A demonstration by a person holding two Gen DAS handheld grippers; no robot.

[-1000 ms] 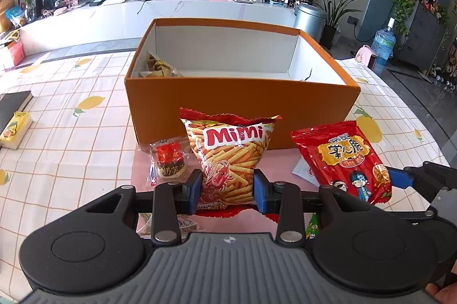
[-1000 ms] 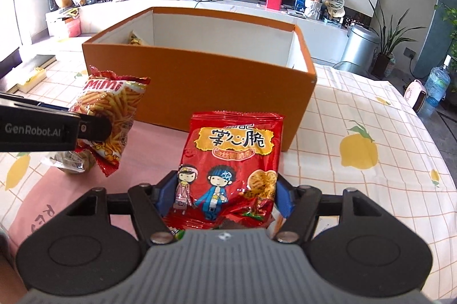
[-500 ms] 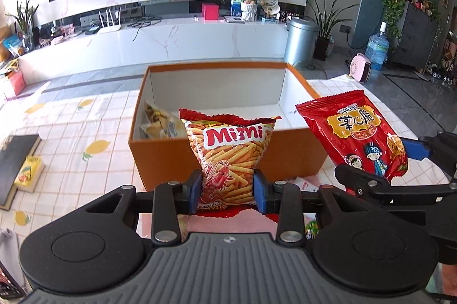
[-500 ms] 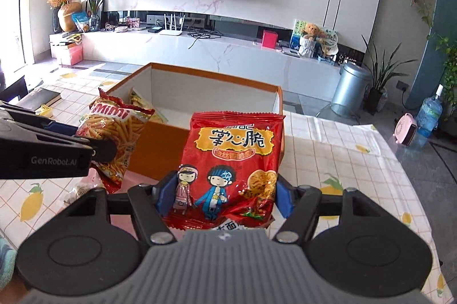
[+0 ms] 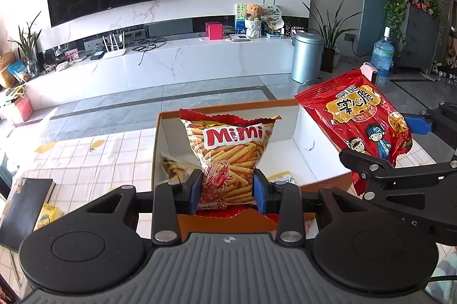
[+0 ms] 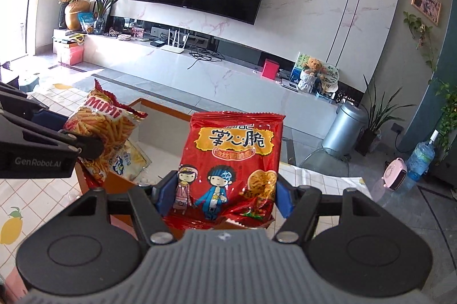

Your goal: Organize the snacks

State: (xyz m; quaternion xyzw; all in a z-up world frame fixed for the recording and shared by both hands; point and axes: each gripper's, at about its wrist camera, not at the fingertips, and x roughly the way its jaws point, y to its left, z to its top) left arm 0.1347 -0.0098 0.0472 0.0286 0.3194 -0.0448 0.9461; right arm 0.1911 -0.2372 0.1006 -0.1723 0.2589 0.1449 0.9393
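Left gripper (image 5: 227,191): blue pads clamped on the lower part of the Mimi snack bag (image 5: 230,158), bag upright, its crimped top edge above the far rim of the orange box (image 5: 328,182). Bag is in the air over the box's open top, left half.

Right gripper (image 6: 221,197): pads pressed on both sides of the red snack bag (image 6: 232,158), low on the pack; bag upright with cartoon figures facing the camera. From the left wrist view this red bag (image 5: 360,121) sits tilted, over the box's right end, beside the Mimi bag but apart from it.

Inside the box: white interior, a yellowish packet (image 5: 171,167) against the left wall, another small pack (image 5: 281,177) on the floor near the front wall.

Box stands on a checked tablecloth with lemon print (image 5: 94,158). Dark book (image 5: 24,204) and a small yellow pack (image 5: 47,214) at the table's left edge
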